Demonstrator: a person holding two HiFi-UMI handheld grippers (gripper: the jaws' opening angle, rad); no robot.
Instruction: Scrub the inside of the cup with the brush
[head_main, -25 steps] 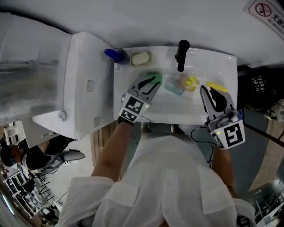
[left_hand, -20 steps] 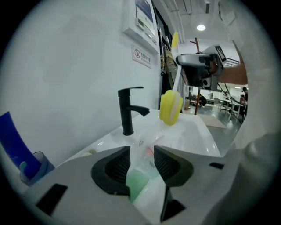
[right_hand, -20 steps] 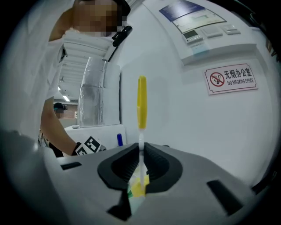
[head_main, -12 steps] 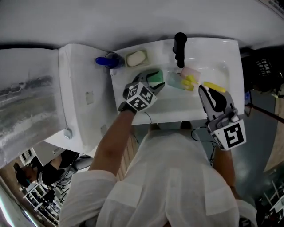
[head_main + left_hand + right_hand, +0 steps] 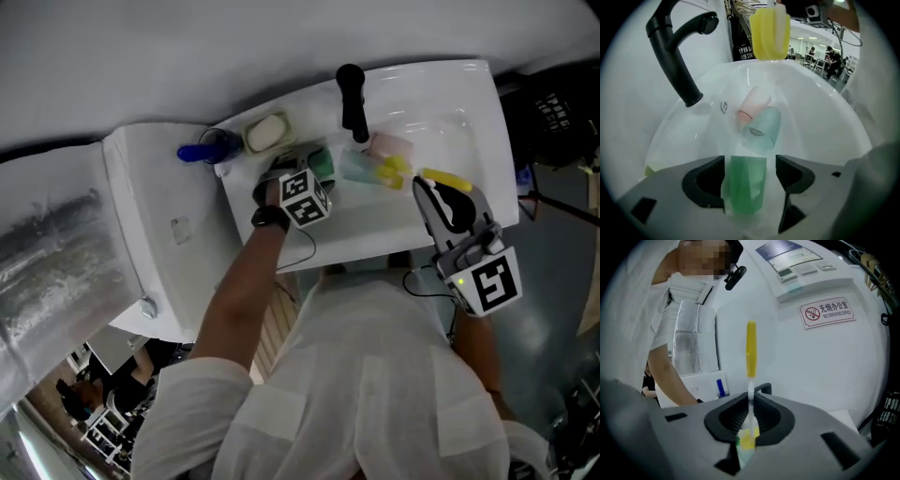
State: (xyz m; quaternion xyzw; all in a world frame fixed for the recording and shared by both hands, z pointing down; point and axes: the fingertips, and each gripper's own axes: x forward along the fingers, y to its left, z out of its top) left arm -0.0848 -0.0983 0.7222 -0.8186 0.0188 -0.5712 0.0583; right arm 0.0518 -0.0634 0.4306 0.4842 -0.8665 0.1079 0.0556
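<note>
Now left hand-held gripper (image 5: pixel 750 163), just opened, straddles the green cup (image 5: pixel 746 190) — right hand-held gripper (image 5: pixel 750 404) clamps the brush (image 5: pixel 751 350).

left gripper (image 5: pixel 749 165): tipped steeply down, jaws just opening, green cup (image 5: pixel 746 190) loose between | right gripper (image 5: pixel 750 422), at its 3 o'clock: clamped on brush (image 5: pixel 751 350)

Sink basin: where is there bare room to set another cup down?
In the left gripper view, bare basin shows right of the teal cup up to the wall, and left of it below the black faucet. The middle is crowded: pink cup, teal cup and green cup sit in a row.
</note>
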